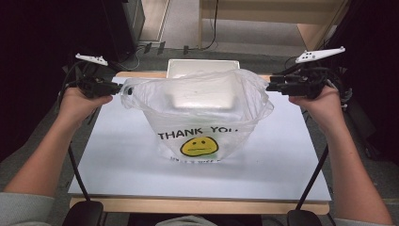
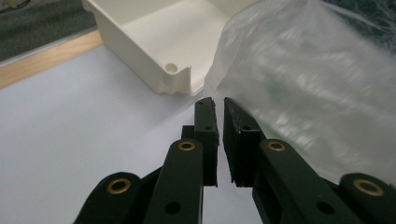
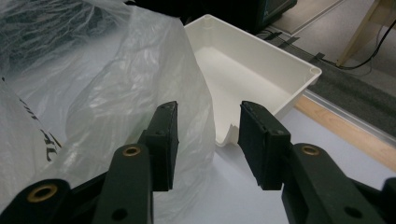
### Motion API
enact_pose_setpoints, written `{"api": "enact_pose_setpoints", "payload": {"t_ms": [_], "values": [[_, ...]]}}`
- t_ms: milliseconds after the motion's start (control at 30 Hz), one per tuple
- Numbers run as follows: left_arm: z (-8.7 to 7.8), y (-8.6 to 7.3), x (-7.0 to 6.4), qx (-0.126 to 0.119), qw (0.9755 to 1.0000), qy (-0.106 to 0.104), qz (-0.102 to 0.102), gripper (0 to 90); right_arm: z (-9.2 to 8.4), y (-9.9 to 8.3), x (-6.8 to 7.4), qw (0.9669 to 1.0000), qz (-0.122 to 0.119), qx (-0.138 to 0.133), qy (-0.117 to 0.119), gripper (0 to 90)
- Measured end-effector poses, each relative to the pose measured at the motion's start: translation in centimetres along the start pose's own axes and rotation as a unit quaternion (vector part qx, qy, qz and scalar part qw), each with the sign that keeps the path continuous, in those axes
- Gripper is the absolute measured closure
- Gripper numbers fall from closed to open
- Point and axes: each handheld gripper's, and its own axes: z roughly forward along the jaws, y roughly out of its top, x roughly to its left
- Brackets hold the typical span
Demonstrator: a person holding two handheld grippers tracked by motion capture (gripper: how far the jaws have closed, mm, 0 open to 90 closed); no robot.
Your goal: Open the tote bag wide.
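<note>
Plastic bag [image 1: 202, 117]: thin, clear, printed "THANK YOU" above a yellow face; stands at the centre of the white table [image 1: 117, 160], mouth open upward, lower print creased and hard to read. Its two top corners are stretched out toward the grippers.

Left gripper [image 1: 123, 88]: at the bag's left corner, held in the person's left hand. In the left gripper view its jaws are pressed nearly together, a thin slit between the pads; whether film sits in that slit cannot be made out. The bag lies against the right-hand jaw.

Right gripper [image 1: 269, 86]: at the bag's right corner. In the right gripper view its jaws stand spread, a clear gap between them; the bag hangs beside the left-hand jaw, contact unclear.

White tray [image 3: 280, 79]: at the far table edge behind the bag, blurred through the plastic in the high view, its near wall partly covered.
</note>
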Motion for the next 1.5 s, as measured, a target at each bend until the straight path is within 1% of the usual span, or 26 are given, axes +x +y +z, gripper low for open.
{"api": "enact_pose_setpoints", "payload": {"t_ms": [100, 133, 200, 267, 333, 367, 433, 467, 500, 533, 567, 600, 667, 733, 767, 833, 900, 1000, 1033, 1100, 1167, 1267, 1333, 1400, 1467, 1500], "values": [[-0.9, 1.6, -0.7, -0.004, 0.9999, -0.001, 0.013, 85.2, -0.3, 1.2, 0.2, 1.0000, -0.001, 0.000, 0.004, 65.5], [-1.2, 2.3, -1.0, -0.008, 0.9997, -0.005, 0.023, 85.6, -0.4, 1.7, 0.3, 1.0000, -0.002, 0.001, 0.007, 67.7], [-1.6, 3.2, -1.5, -0.007, 0.9994, -0.001, 0.034, 85.8, -0.5, 2.6, 0.6, 0.9999, -0.011, 0.000, 0.011, 70.2], [-2.0, 4.3, -2.0, -0.004, 0.9990, 0.004, 0.045, 85.8, -0.6, 3.7, 1.1, 0.9998, -0.020, -0.001, 0.010, 74.4], [-2.5, 5.3, -2.5, -0.003, 0.9988, 0.004, 0.050, 85.8, -0.9, 4.6, 1.3, 0.9996, -0.027, -0.010, 0.006, 75.8], [-2.7, 5.8, -2.8, -0.004, 0.9986, 0.005, 0.053, 85.8, -1.0, 5.1, 1.4, 0.9995, -0.028, -0.013, 0.007, 79.3], [-3.0, 6.7, -3.4, -0.008, 0.9981, 0.000, 0.061, 86.0, -1.1, 6.0, 1.6, 0.9994, -0.025, -0.018, 0.017, 83.7], [-3.2, 7.3, -3.9, -0.013, 0.9977, -0.005, 0.066, 86.0, -1.0, 6.4, 1.8, 0.9994, -0.023, -0.016, 0.020, 84.1], [-3.3, 7.7, -4.1, -0.015, 0.9976, -0.008, 0.067, 86.1, -0.8, 6.8, 2.1, 0.9993, -0.026, -0.015, 0.024, 84.0], [-3.3, 8.1, -4.5, -0.015, 0.9972, -0.007, 0.072, 86.2, -0.6, 7.1, 2.3, 0.9991, -0.031, -0.015, 0.025, 83.2], [-3.3, 8.6, -4.8, -0.013, 0.9969, -0.009, 0.077, 86.4, -0.4, 7.5, 2.7, 0.9986, -0.043, -0.016, 0.026, 83.2], [-3.1, 8.9, -5.1, -0.011, 0.9967, -0.012, 0.080, 86.6, -0.1, 7.8, 3.1, 0.9983, -0.050, -0.016, 0.025, 83.6], [-2.7, 9.7, -5.8, -0.008, 0.9961, -0.018, 0.086, 88.1, 0.7, 8.6, 3.9, 0.9977, -0.058, -0.014, 0.034, 86.1], [-2.3, 10.1, -6.4, -0.013, 0.9949, -0.023, 0.097, 88.6, 1.2, 9.0, 4.6, 0.9967, -0.069, -0.018, 0.039, 88.2], [-2.0, 10.4, -6.7, -0.012, 0.9945, -0.027, 0.101, 88.6, 1.6, 9.3, 5.0, 0.9962, -0.073, -0.015, 0.045, 88.3], [-1.3, 10.7, -7.3, -0.011, 0.9939, -0.036, 0.104, 88.7, 2.3, 9.9, 5.8, 0.9954, -0.084, -0.008, 0.046, 89.4], [-0.7, 11.1, -7.8, -0.010, 0.9934, -0.044, 0.105, 88.7, 3.0, 10.3, 6.4, 0.9955, -0.079, -0.004, 0.053, 89.3], [0.2, 11.7, -8.6, -0.009, 0.9930, -0.052, 0.106, 88.6, 4.3, 10.9, 7.3, 0.9943, -0.087, 0.002, 0.062, 89.1], [0.6, 11.9, -9.1, -0.008, 0.9927, -0.054, 0.108, 88.6, 4.6, 11.0, 7.5, 0.9938, -0.090, 0.002, 0.064, 89.1], [1.1, 12.3, -9.7, -0.004, 0.9920, -0.058, 0.112, 88.6, 5.4, 11.4, 8.1, 0.9935, -0.090, 0.007, 0.071, 89.0], [1.5, 12.6, -10.4, -0.004, 0.9916, -0.064, 0.113, 88.6, 6.1, 11.5, 8.5, 0.9925, -0.097, 0.006, 0.074, 89.0], [2.2, 12.9, -11.1, -0.006, 0.9902, -0.070, 0.120, 88.6, 7.1, 11.7, 9.1, 0.9917, -0.096, 0.013, 0.085, 89.0], [2.8, 12.8, -11.5, -0.004, 0.9898, -0.071, 0.123, 88.6, 7.8, 11.5, 9.4, 0.9917, -0.094, 0.018, 0.085, 89.1], [3.5, 12.5, -11.9, -0.003, 0.9899, -0.072, 0.122, 88.6, 8.4, 11.1, 9.4, 0.9921, -0.083, 0.018, 0.093, 89.1], [4.4, 12.1, -12.1, 0.003, 0.9896, -0.072, 0.124, 88.6, 9.0, 10.5, 9.4, 0.9929, -0.066, 0.022, 0.097, 89.1], [4.8, 11.9, -12.1, 0.007, 0.9901, -0.071, 0.121, 88.5, 9.3, 10.2, 9.5, 0.9933, -0.064, 0.025, 0.093, 89.1]]}}
